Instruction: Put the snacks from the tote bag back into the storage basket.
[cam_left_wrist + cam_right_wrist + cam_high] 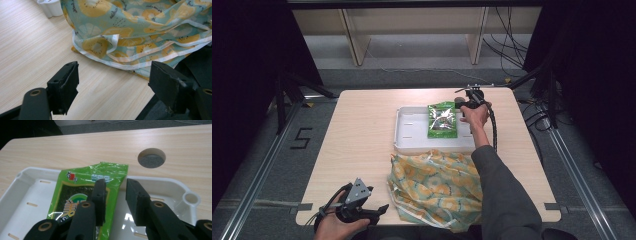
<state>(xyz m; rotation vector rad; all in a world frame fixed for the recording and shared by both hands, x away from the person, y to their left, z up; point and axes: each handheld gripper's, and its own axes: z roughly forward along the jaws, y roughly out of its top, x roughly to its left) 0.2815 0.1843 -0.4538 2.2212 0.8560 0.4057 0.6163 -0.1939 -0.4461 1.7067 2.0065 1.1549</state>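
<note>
A green snack packet (441, 121) lies in the white tray (412, 135) at the table's far middle. My right gripper (469, 97) hovers at the tray's far right corner. In the right gripper view the gripper (115, 182) is open, its left jaw over the right edge of the packet (75, 192) and its right jaw over the bare tray (27, 195). A cloth bag (437, 185) with a fruit print lies crumpled in front of the tray. My left gripper (382, 210) rests at the front edge, open wide (115, 70), facing the white-trimmed hem of the bag (125, 30) and touching nothing.
A round cable hole (151, 157) sits in the tabletop behind the tray. A corner of the tray (51, 7) shows beyond the bag. Bare wood (357, 130) spreads over the table's left half. The person's right sleeve (502, 195) crosses the bag's right side.
</note>
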